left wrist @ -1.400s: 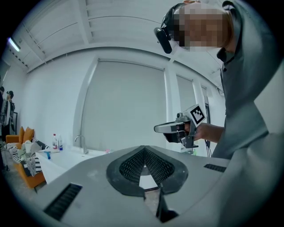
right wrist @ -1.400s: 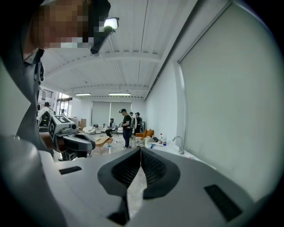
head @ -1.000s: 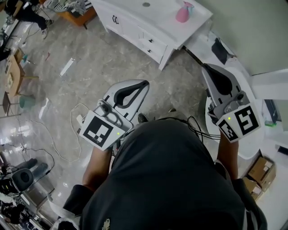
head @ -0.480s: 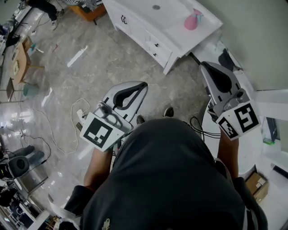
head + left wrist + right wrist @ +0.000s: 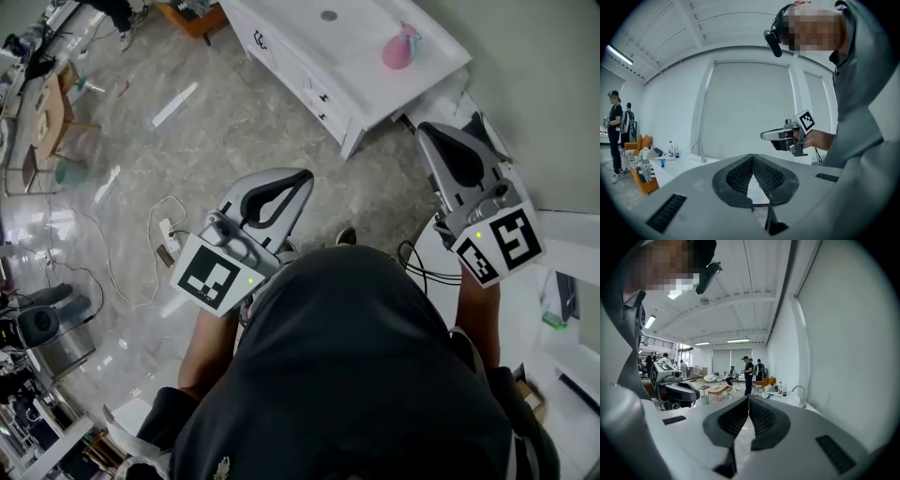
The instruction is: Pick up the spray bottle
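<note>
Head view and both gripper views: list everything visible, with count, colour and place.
spray bottle: one, pink, on the counter, top of head view.
counter: one, white, drawers in front, against the wall.
faucet: one, metal, on the counter.
bottles: two, clear-looking, beyond the faucet.
power strip: one, white, on the floor with its cable.
people: several, dark clothes, far across the room.
left gripper: grey, fingers together, empty.
right gripper: grey, fingers together, empty.
</note>
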